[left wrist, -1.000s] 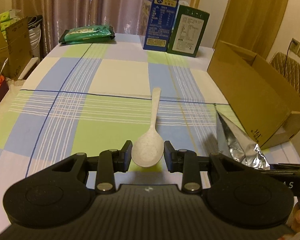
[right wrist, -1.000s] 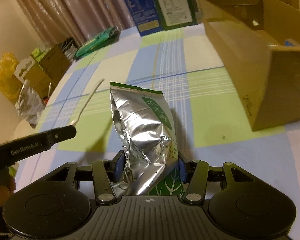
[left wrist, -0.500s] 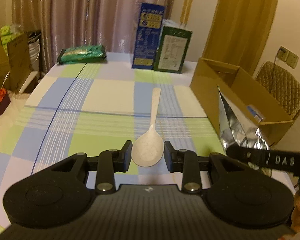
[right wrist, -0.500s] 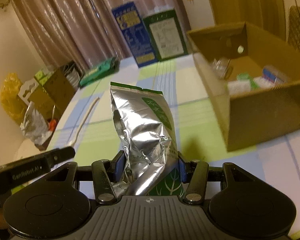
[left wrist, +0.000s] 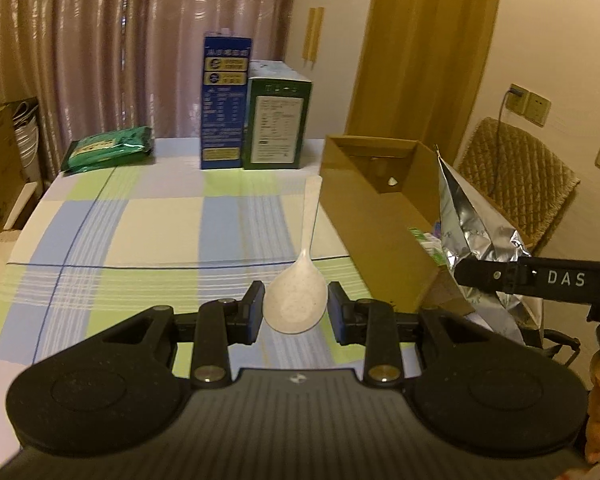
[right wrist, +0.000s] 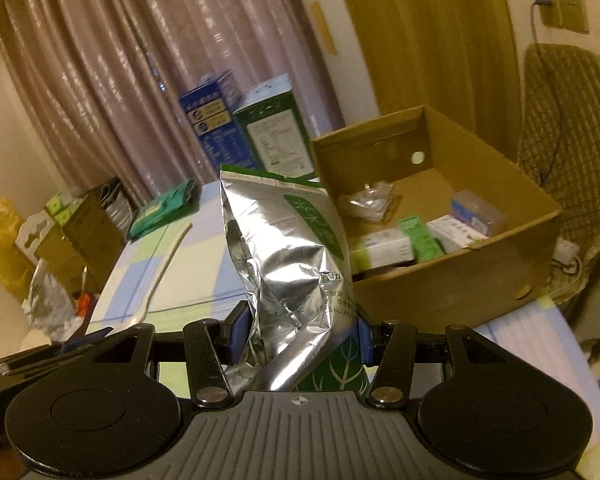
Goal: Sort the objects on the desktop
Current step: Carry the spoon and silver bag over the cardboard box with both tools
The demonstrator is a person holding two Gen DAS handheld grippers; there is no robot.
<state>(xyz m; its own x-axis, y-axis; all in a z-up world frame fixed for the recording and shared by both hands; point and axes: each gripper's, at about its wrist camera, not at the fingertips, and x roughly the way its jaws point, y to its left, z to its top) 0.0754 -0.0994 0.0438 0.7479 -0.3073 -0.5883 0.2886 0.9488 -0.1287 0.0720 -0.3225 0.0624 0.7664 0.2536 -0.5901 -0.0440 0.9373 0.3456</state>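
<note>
My left gripper (left wrist: pixel 296 308) is shut on the bowl of a white spoon (left wrist: pixel 300 288), whose handle points away toward the far end of the table. My right gripper (right wrist: pixel 298 330) is shut on a silver foil bag (right wrist: pixel 288 264) with green print, held upright above the table. The same foil bag (left wrist: pixel 472 236) shows at the right of the left wrist view, beside the open cardboard box (left wrist: pixel 364 216). In the right wrist view the cardboard box (right wrist: pixel 452 280) lies just right of the bag, with several small packages inside.
A blue carton (left wrist: pixel 224 104) and a green carton (left wrist: pixel 278 120) stand at the table's far edge, and a green packet (left wrist: pixel 108 148) lies at the far left. A quilted chair (left wrist: pixel 512 172) stands behind the box. Cluttered boxes and bags (right wrist: pixel 40 248) sit left of the table.
Both grippers have risen from the checked tablecloth with their loads and swung toward the cardboard box. The box interior has come into view, and the foil bag now hangs beside it.
</note>
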